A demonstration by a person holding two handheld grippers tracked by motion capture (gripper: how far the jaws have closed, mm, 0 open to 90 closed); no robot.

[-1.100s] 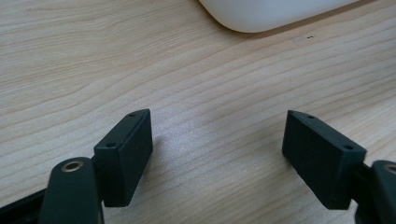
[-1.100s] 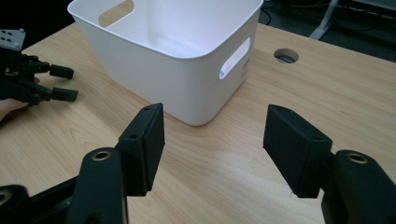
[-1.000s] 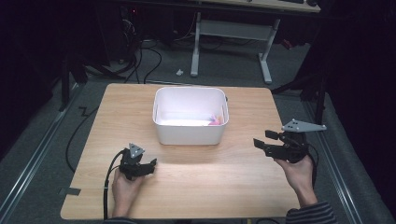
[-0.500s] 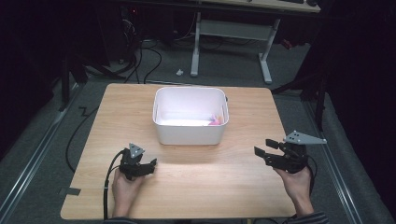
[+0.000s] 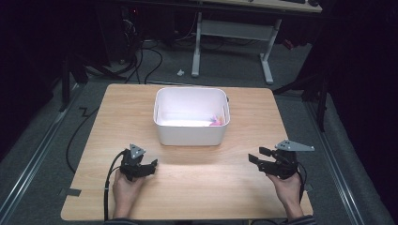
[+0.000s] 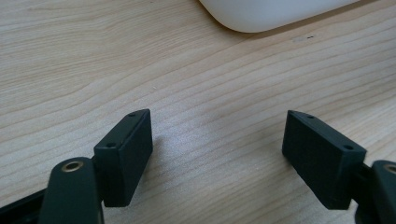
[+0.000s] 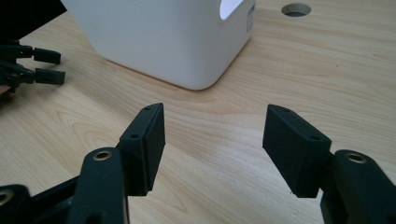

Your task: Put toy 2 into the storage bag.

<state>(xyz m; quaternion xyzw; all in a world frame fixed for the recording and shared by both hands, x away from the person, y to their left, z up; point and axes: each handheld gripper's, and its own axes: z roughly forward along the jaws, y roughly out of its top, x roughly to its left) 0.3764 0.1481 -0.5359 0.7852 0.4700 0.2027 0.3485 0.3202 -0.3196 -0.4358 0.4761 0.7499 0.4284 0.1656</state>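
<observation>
I see both grippers low over the table (image 5: 197, 187). The left gripper (image 5: 151, 165) and right gripper (image 5: 256, 157) each have 2 fingers spread wide, holding nothing. The white bin (image 5: 191, 117) sits ahead of both, well apart.

I see a wooden table (image 5: 197, 197) with a round hole (image 7: 296, 9) in its top, standing on grey carpet (image 5: 234, 75). Beyond it is a desk on white legs (image 5: 266, 61), with black cables (image 5: 152, 58) tangled to their left and a small white scrap (image 5: 180, 72) nearby. A tape strip (image 5: 65, 191) lies by the table's near left corner.
</observation>
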